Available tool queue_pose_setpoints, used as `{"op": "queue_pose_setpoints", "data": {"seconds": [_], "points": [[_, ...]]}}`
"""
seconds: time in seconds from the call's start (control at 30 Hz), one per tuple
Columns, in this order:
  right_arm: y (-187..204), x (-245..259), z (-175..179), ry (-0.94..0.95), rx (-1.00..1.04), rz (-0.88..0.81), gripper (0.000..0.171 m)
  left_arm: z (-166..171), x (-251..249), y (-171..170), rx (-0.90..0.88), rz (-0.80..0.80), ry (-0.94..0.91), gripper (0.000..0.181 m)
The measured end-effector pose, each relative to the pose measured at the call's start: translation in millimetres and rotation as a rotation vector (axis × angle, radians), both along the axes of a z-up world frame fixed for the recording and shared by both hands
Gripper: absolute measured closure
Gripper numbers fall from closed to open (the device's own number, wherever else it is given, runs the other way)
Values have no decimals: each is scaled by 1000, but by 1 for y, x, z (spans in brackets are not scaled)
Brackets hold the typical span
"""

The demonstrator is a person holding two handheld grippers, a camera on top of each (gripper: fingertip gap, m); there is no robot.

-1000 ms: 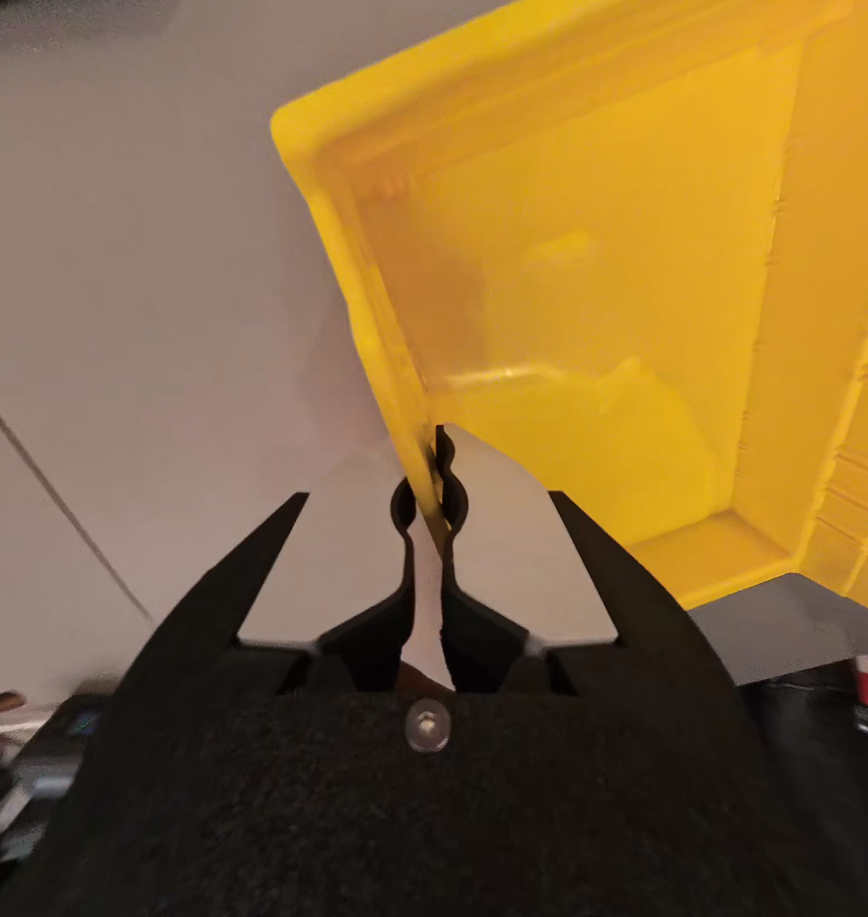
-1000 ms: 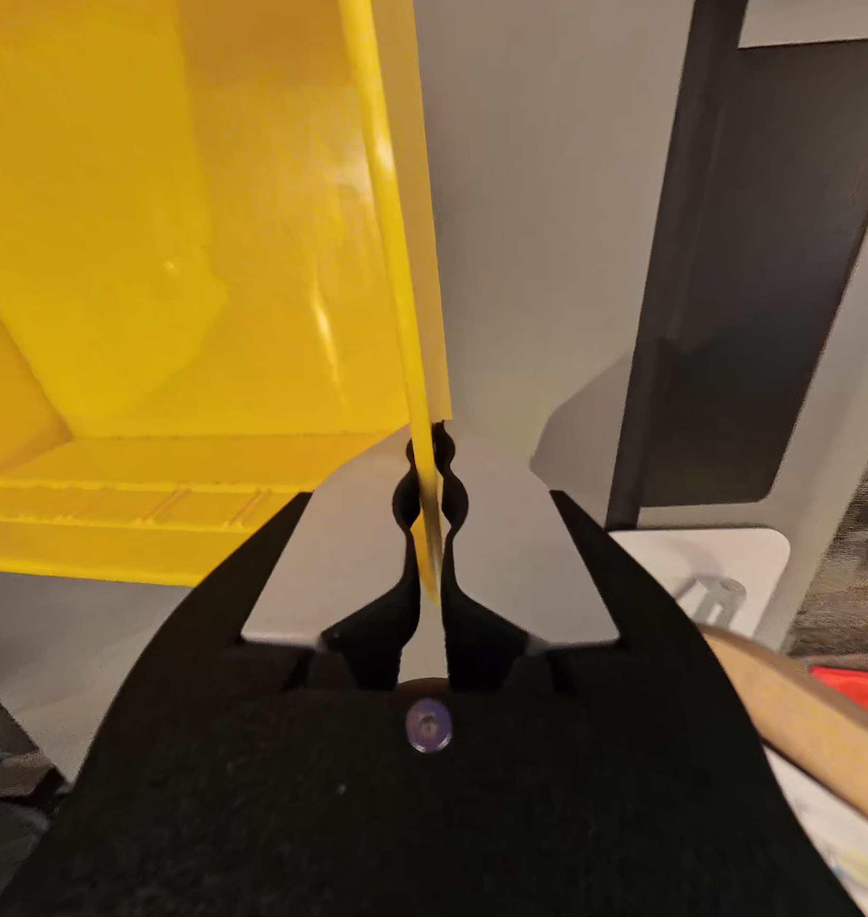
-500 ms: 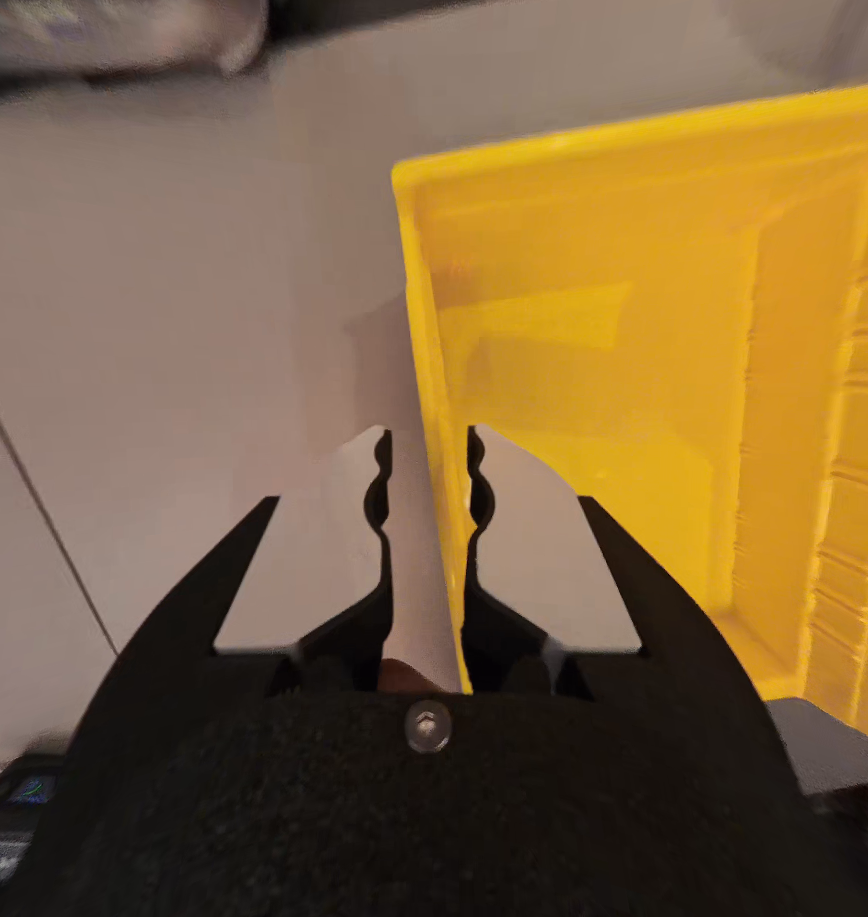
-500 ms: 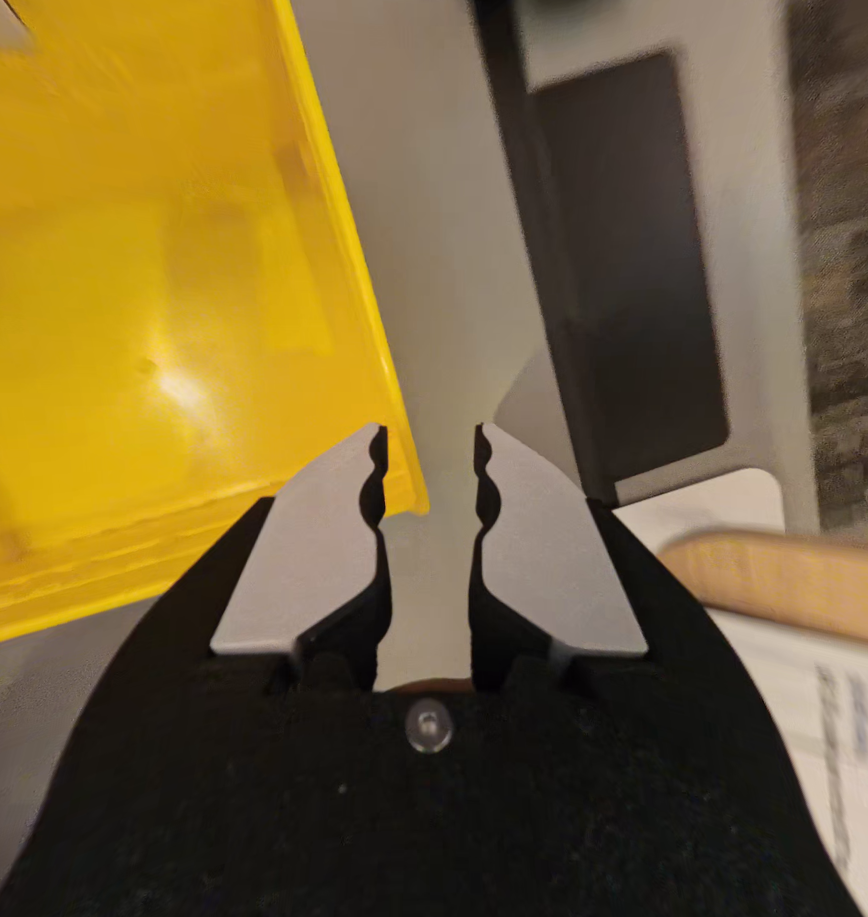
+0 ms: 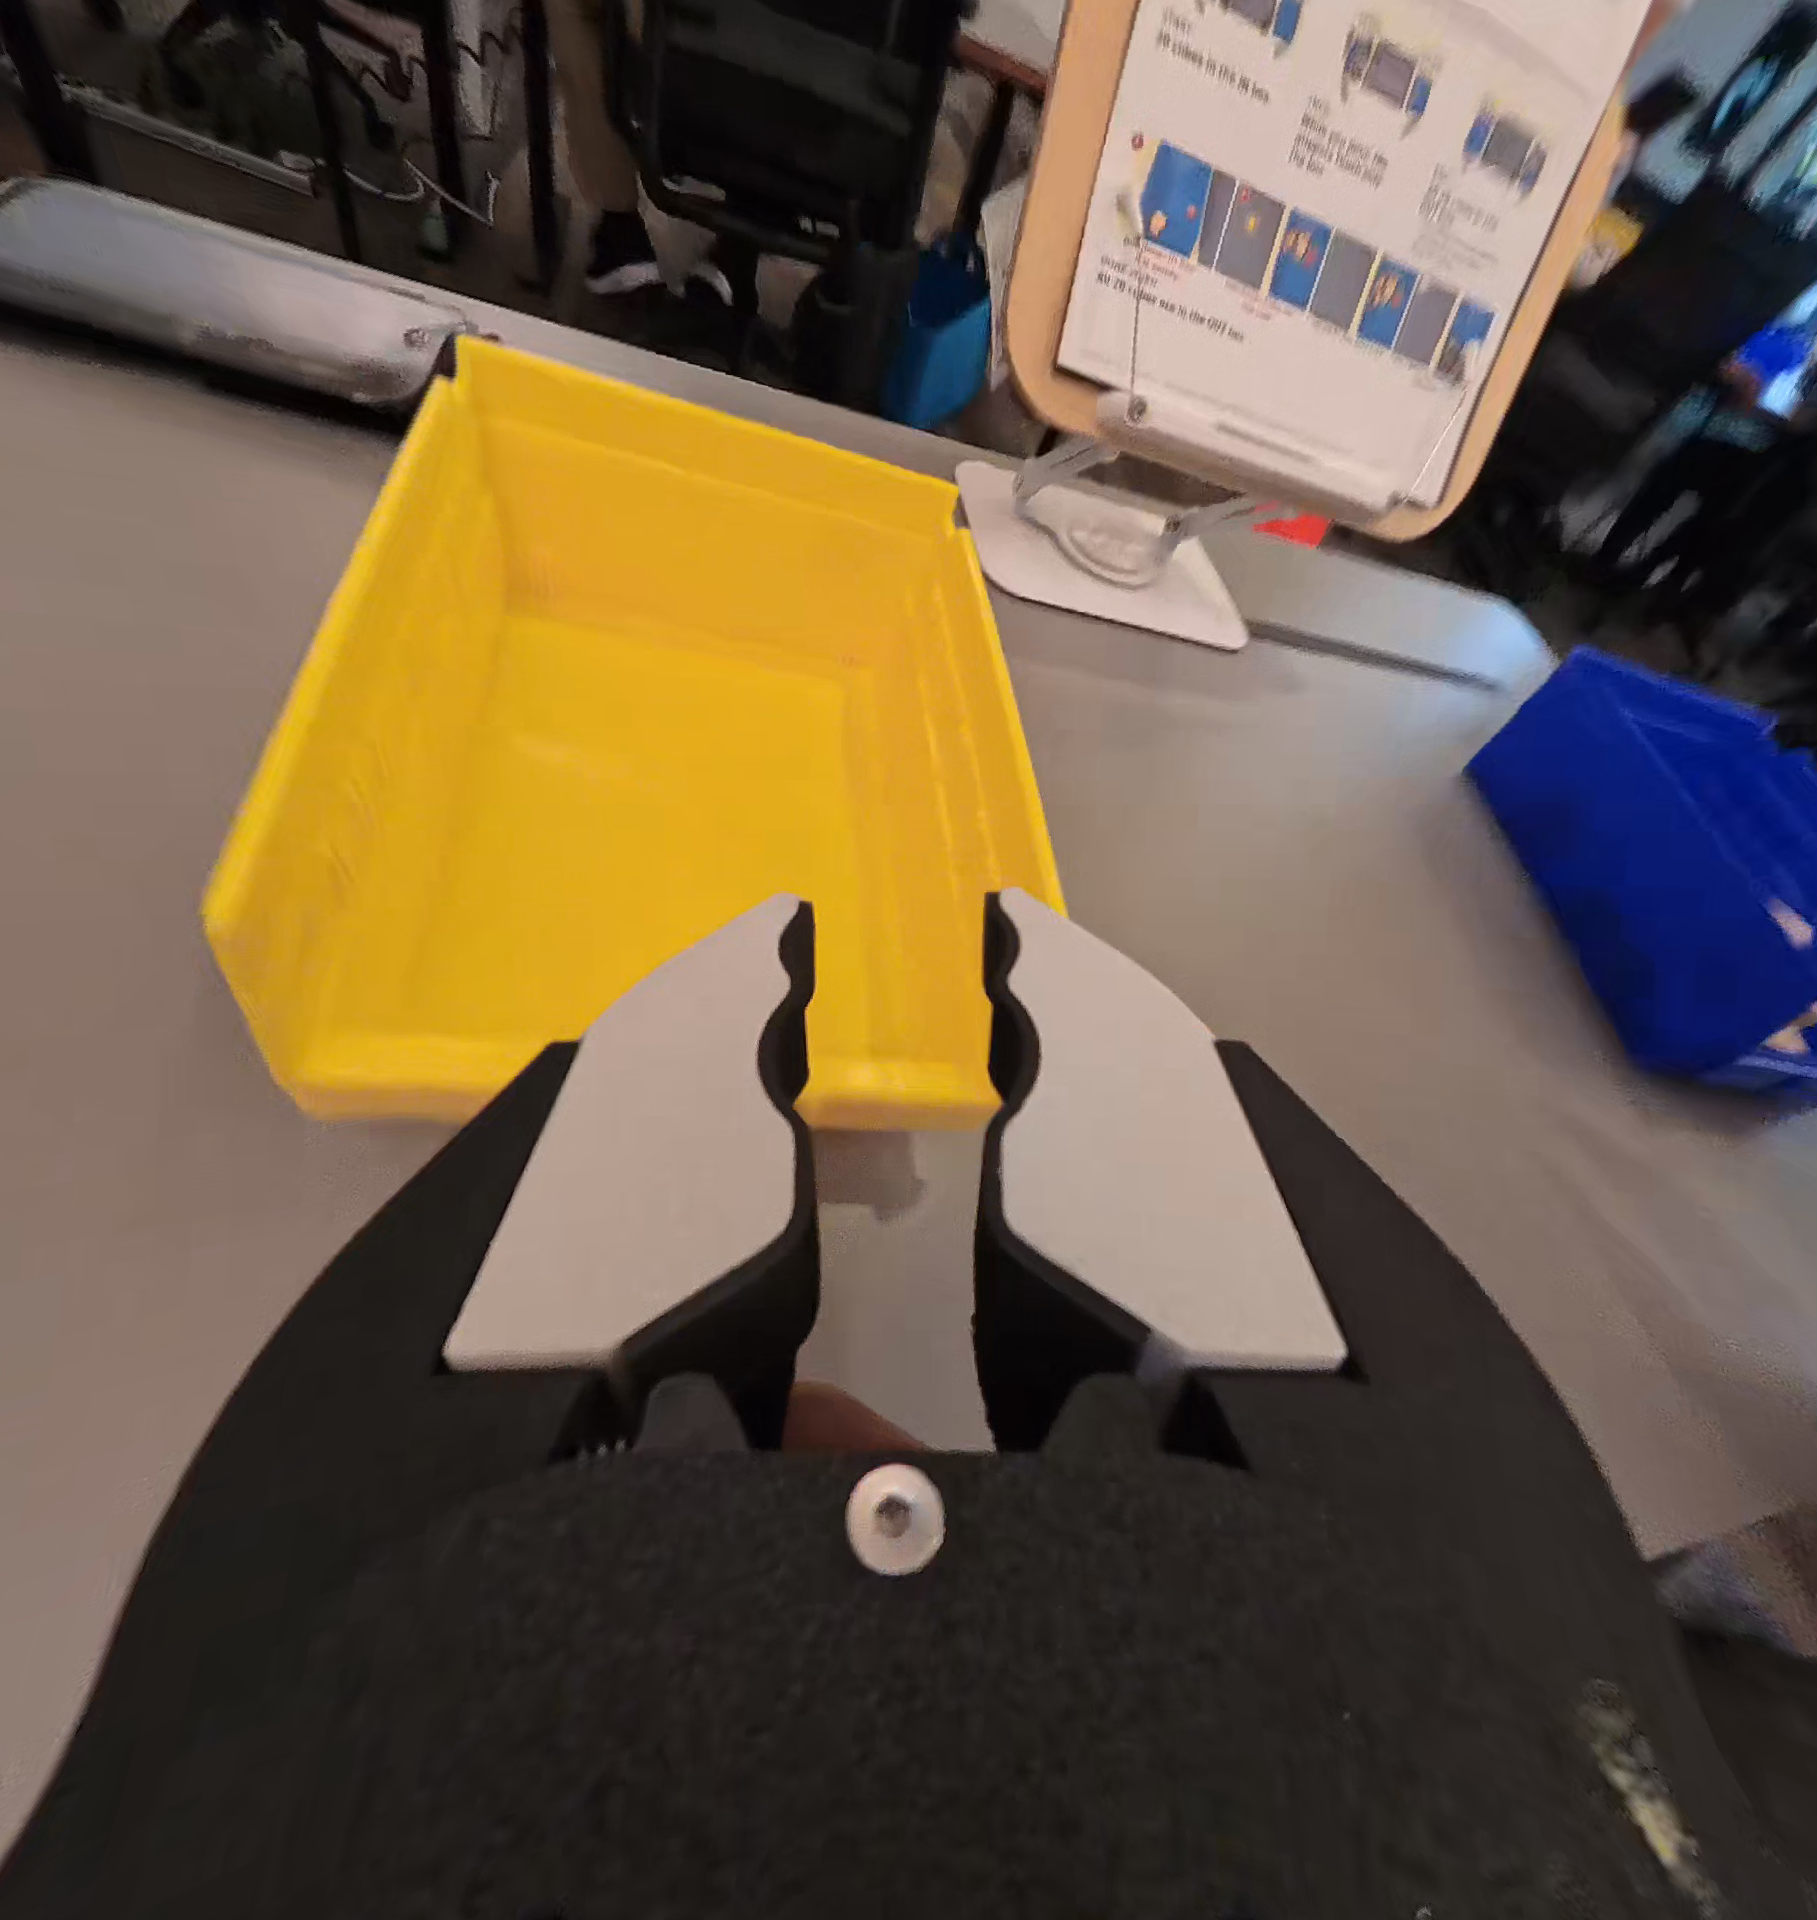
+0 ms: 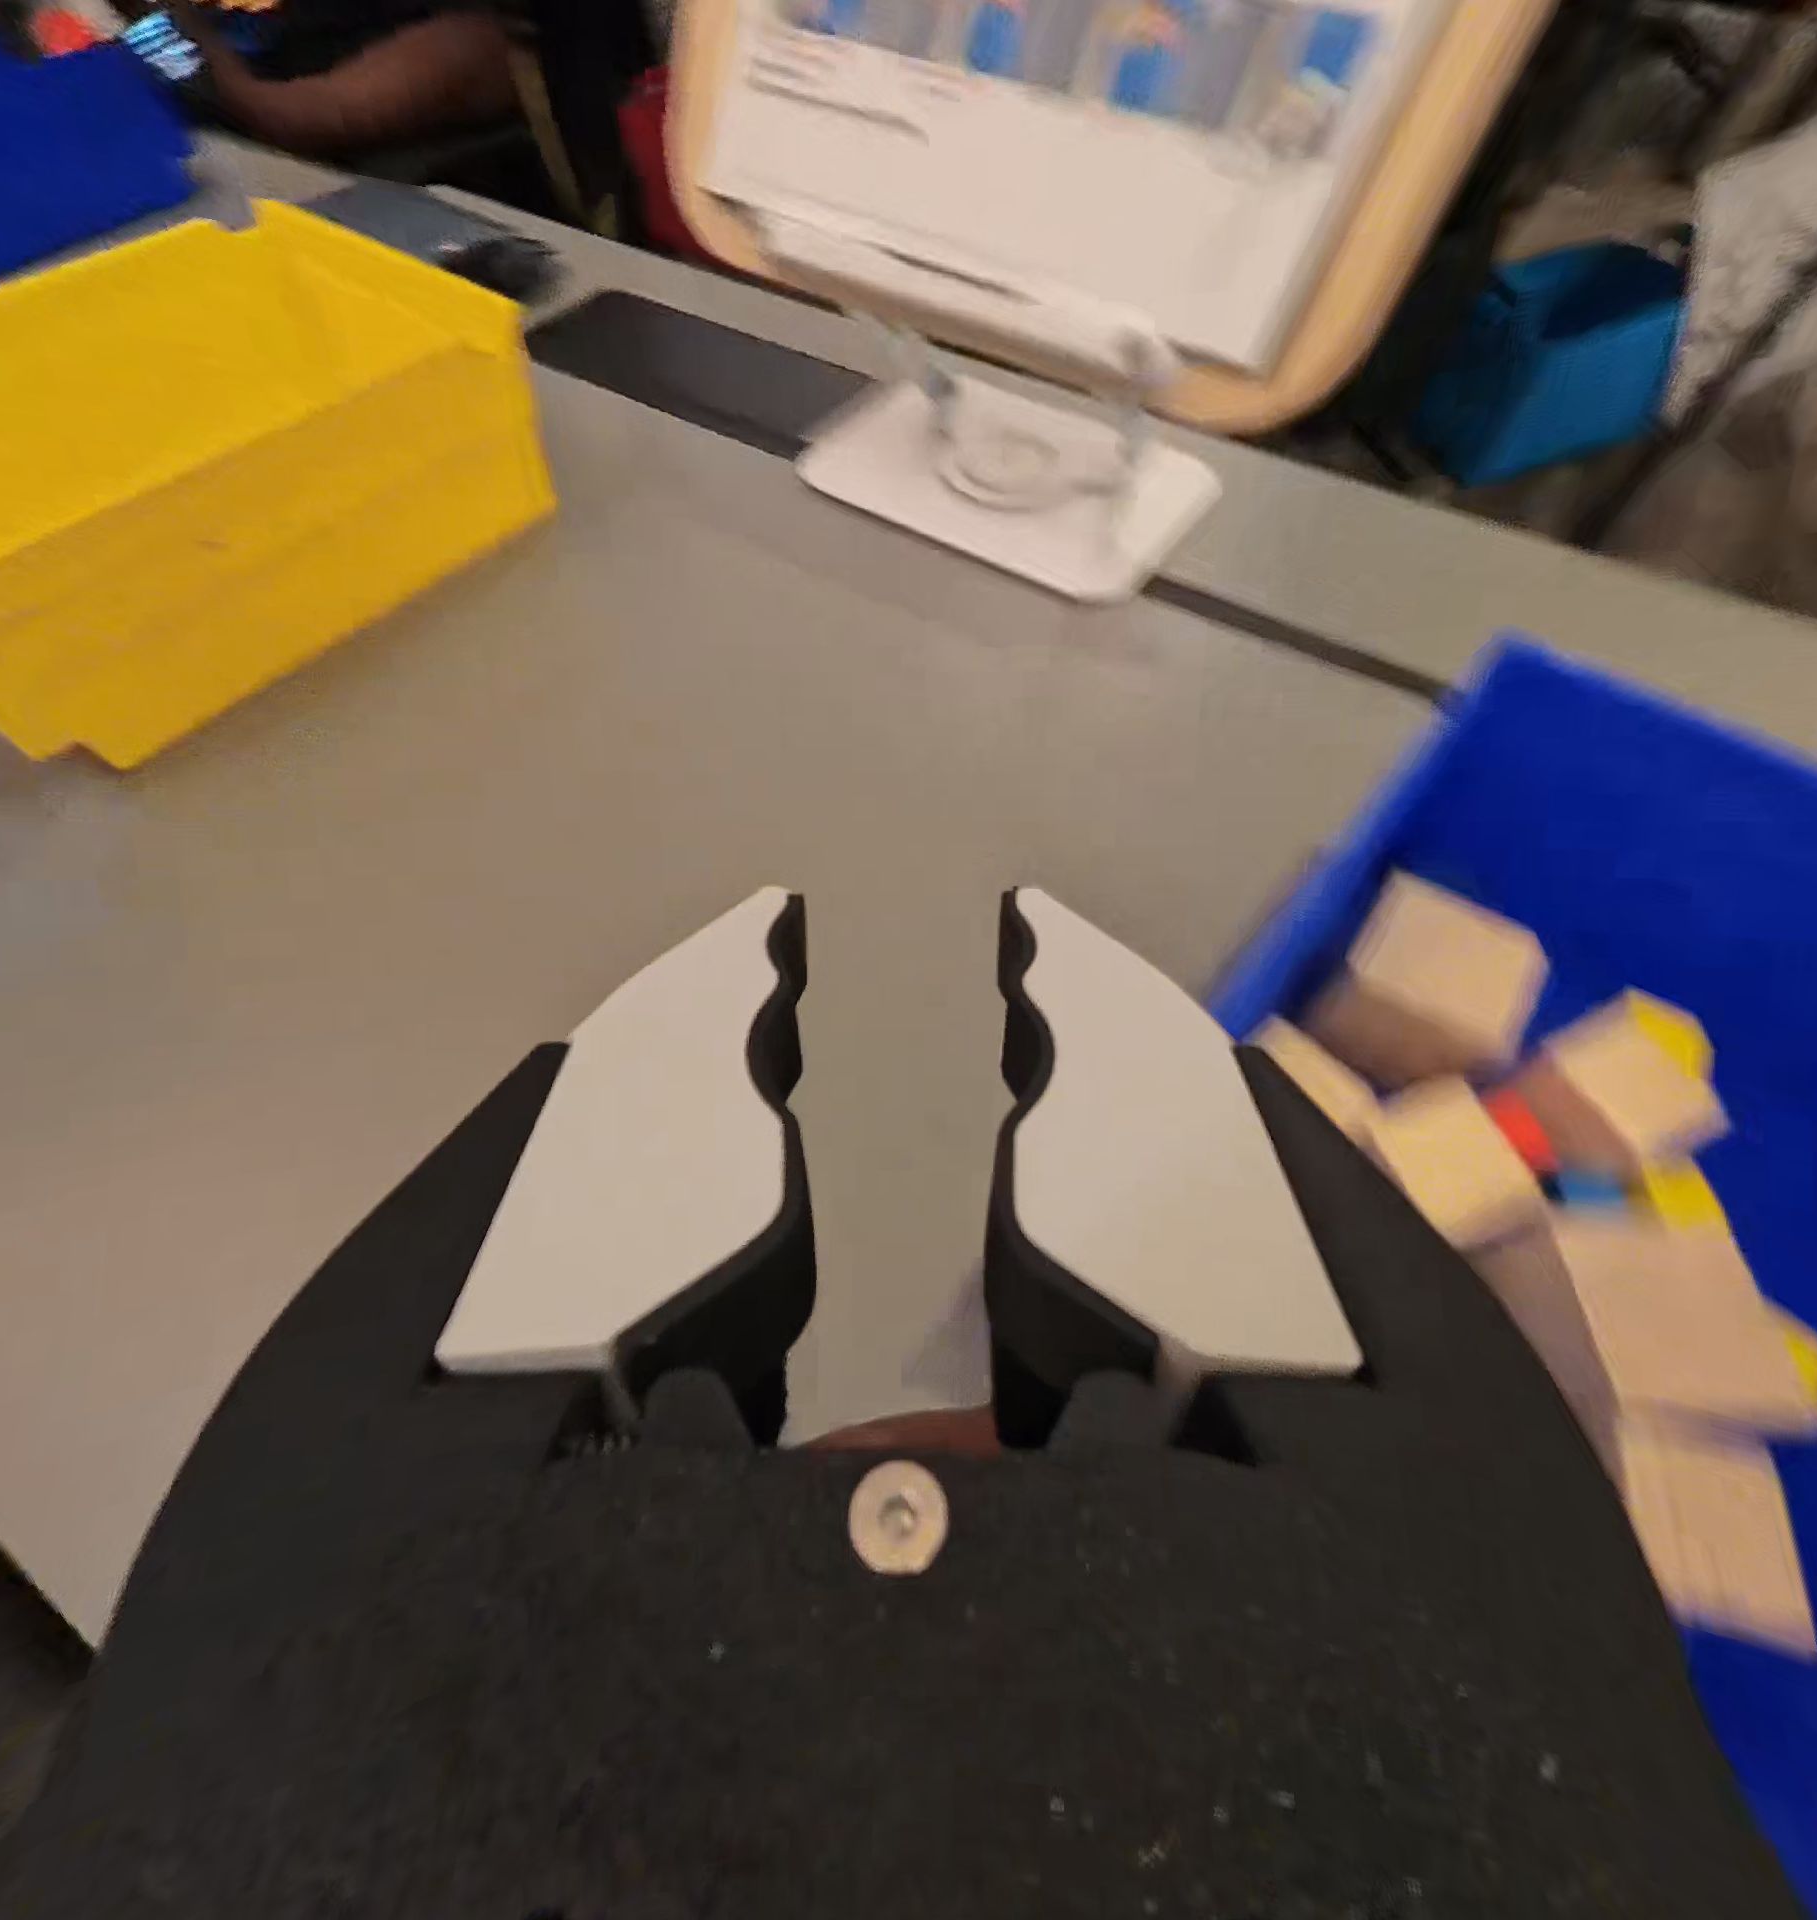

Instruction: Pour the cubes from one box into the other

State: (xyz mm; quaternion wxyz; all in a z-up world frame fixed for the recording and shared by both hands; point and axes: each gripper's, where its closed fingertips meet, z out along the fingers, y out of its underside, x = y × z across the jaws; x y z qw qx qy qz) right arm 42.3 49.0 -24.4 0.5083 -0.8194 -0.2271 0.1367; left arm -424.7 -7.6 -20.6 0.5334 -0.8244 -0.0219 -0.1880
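Note:
An empty yellow box [image 5: 613, 790] stands upright on the grey table [image 5: 1247, 935]; it also shows at the left of the right wrist view [image 6: 229, 457]. A blue box [image 6: 1652, 831] at the right holds several wooden cubes [image 6: 1444, 987] with coloured faces; it also shows at the right of the left wrist view [image 5: 1662, 862]. My left gripper [image 5: 896, 920] is open and empty, just above the yellow box's near rim. My right gripper [image 6: 902, 914] is open and empty over bare table, left of the blue box.
A wood-framed board with a printed sheet [image 5: 1299, 208] stands on a white stand [image 5: 1101, 551] at the table's back edge. A grey case [image 5: 177, 281] lies at the far left. Chairs and clutter sit behind the table. Another blue box [image 6: 42, 145] shows behind the yellow one.
Both grippers opened and let go of the yellow box's side walls, then drew back from it. The box now rests upright on the table, and the right gripper has swung toward the blue box.

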Motion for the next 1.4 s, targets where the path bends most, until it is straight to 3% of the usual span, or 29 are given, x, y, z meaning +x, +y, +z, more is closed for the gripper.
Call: {"op": "queue_pose_setpoints", "data": {"seconds": [0.07, 0.17, 0.3, 0.57, 0.77, 1.07, 1.2, 1.33, 1.4], "points": [[-26, 64, -25, 5, 40, -188, 135, -17, 8, -23, 0, 22, -46, 151], [-74, 124, -60, 99, 122, -397, 136, -59, 12, -56, -38, 82, 50, 145], [-93, 154, -71, 105, 121, -450, 142, -99, 11, -74, -71, 125, 128, 149], [-88, 168, -79, 144, 100, -487, 136, -73, 18, -71, 68, 104, 170, 146], [-83, 164, -84, 104, 87, -478, 136, -78, 18, -64, 54, 83, 136, 146], [-83, 168, -84, 90, 102, -496, 131, -77, 35, -61, 72, 45, 294, 146], [-82, 172, -82, 147, 106, -514, 129, -75, 87, -67, 99, -64, 426, 144], [-77, 202, -59, 110, 199, -616, 128, -80, 195, -79, 28, -302, 237, 129], [-67, 220, -40, 102, 238, -657, 127, -74, 252, -77, 41, -402, 231, 120]]}}
